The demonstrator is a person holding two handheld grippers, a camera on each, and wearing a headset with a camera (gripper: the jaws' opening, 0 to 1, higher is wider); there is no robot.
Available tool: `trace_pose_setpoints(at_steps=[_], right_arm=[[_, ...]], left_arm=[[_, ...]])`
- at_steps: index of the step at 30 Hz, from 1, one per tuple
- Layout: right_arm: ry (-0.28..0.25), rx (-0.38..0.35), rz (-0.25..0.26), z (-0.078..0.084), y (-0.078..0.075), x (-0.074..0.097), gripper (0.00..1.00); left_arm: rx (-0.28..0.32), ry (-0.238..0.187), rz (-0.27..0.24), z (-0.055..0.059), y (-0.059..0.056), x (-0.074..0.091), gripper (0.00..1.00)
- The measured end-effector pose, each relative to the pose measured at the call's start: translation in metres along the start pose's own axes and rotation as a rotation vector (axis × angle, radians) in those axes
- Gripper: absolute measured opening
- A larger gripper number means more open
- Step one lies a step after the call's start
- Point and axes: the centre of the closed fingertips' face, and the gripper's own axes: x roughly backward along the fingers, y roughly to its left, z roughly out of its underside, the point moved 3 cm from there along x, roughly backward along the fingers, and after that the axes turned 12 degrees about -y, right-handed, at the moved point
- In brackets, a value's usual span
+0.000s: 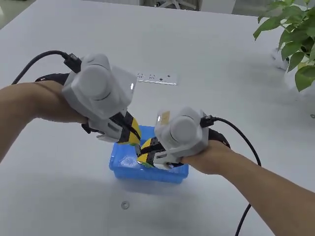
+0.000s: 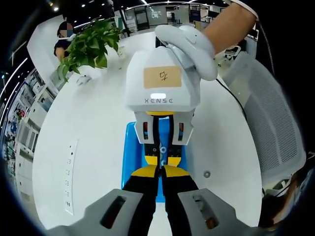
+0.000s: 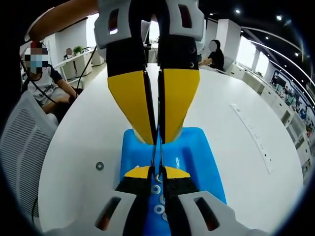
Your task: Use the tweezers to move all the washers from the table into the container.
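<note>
Left tool (image 1: 134, 139) and right tool (image 1: 143, 156) both clench the tweezers (image 3: 156, 157) over the blue container (image 1: 147, 174). One washer (image 1: 125, 204) lies on the surface (image 1: 59, 196) nearer.

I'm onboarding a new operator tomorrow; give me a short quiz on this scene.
1. True or false: one washer lies on the table, outside the blue container.
2. The left gripper and right gripper meet above: A) power strip B) blue container C) plant.
3. Name the thin tool clamped between the left gripper's fingers.
Key: 1 true; 2 B; 3 tweezers.
</note>
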Motion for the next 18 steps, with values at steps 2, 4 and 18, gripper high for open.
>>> trace_pose_setpoints(at_steps=[2, 4, 18], right_arm=[[-0.001, 0.002, 0.002, -0.001, 0.0, 0.001, 0.1], [-0.004, 0.005, 0.006, -0.004, 0.001, 0.003, 0.1], [-0.016, 0.039, 0.025, -0.021, 0.011, 0.017, 0.11]], left_arm=[[-0.003, 0.0, -0.004, -0.002, -0.001, 0.002, 0.06], [-0.007, 0.001, -0.007, -0.005, -0.002, 0.004, 0.06], [-0.031, 0.005, -0.032, -0.022, -0.013, 0.018, 0.06]])
